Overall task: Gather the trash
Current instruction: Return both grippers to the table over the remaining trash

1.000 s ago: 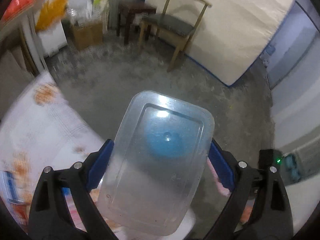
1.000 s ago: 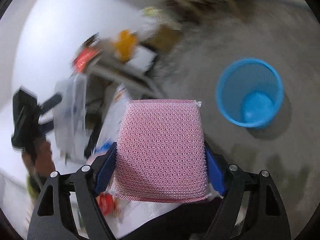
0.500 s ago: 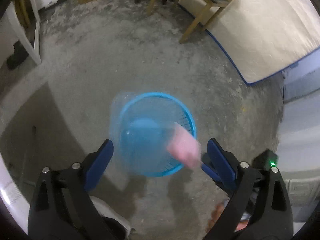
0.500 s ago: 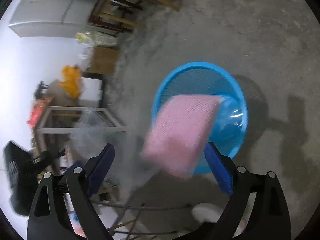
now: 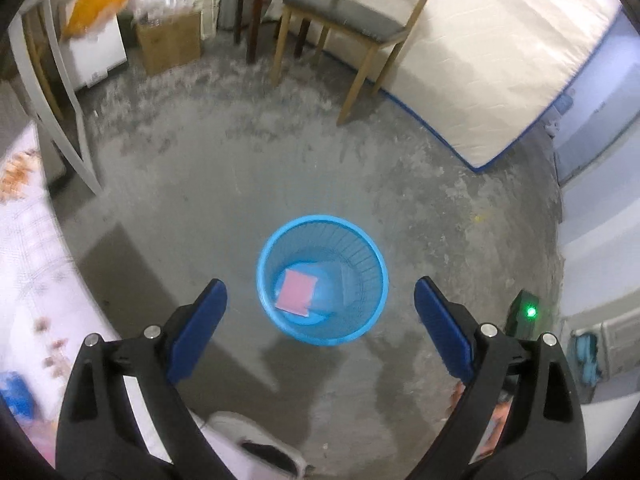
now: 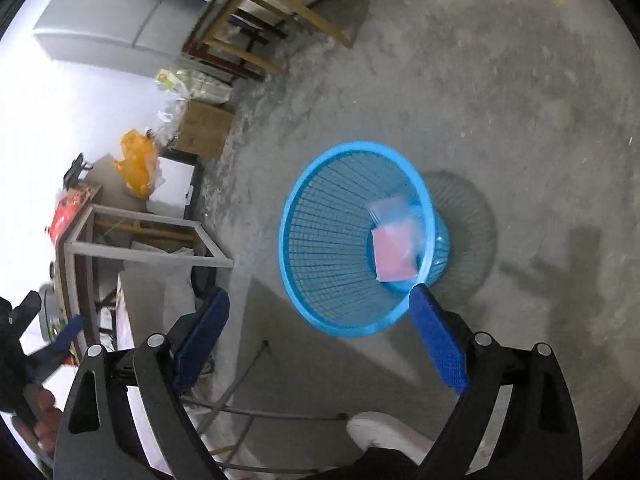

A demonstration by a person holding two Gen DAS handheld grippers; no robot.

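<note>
Now the pink sponge (image 5: 297, 292) lies flat on the bottom of the blue basket (image 5: 378, 264), which stands on the bare concrete floor (image 5: 224, 184) between a table on the left and a mattress (image 5: 480, 60) leaning on the far right. Beside the sponge there seems to be a clear plastic lid, though it is too faint and blurred to be sure. Judging by its look, the sponge is light, soft and springy, with a netted skin that should not slip; a pinch across its two long edges would hold it well, and squeezing it does no harm. A clear lid, if that is what it is, would be light, stiff and smooth, best taken by its rim. The basket itself looks light and thin-ribbed, so it could tip if knocked on the rim. The left gripper (image 5: 320, 320) hangs above the basket, pointing steeply down, jaws wide and empty. The right gripper (image 6: 320, 328) points down at a slant from the near side, also spread wide with nothing between its pads (image 6: 438, 344).
</note>
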